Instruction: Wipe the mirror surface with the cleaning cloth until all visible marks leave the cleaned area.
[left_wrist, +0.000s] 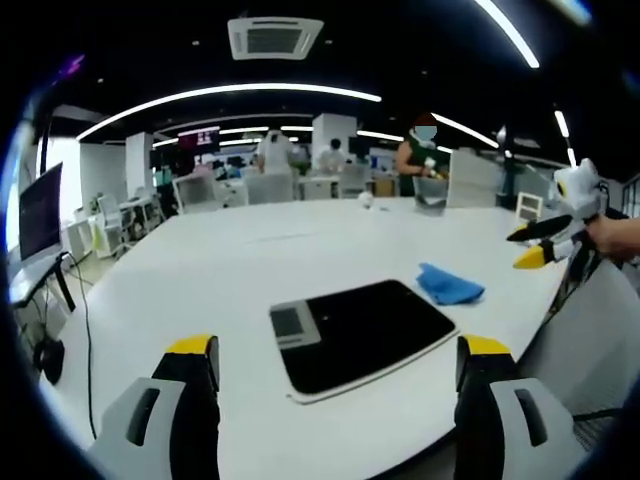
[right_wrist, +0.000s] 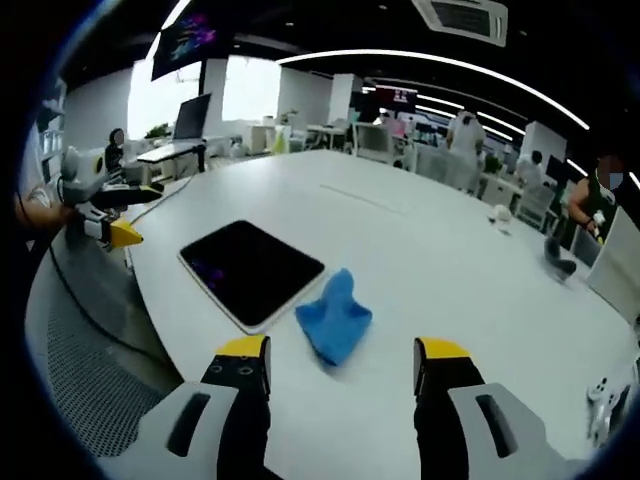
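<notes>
On the white table (left_wrist: 200, 270), seen in the left gripper view, the mirror (left_wrist: 365, 332) is lying flat, dark-faced with a pale border and a grey patch at its left end. Just to its right and slightly farther off, the blue cloth (left_wrist: 450, 284) is sitting crumpled, close to the mirror but not touching it. The left gripper (left_wrist: 338, 380) is hovering above the near table edge with its yellow-tipped jaws spread wide, gripping nothing. At the far right, the right gripper (left_wrist: 545, 245) is coming into view in a hand (left_wrist: 615, 235); its jaws are standing apart.

Across the right gripper view, the left gripper (right_wrist: 120, 215) is showing at the left edge beyond the table rim, jaws parted. Next comes the mirror (right_wrist: 250, 268), then the cloth (right_wrist: 335, 318) bunched just beside the mirror's corner. The right gripper (right_wrist: 342, 375) is hanging released over the table (right_wrist: 450, 260), the cloth lying just ahead between its jaws.
</notes>
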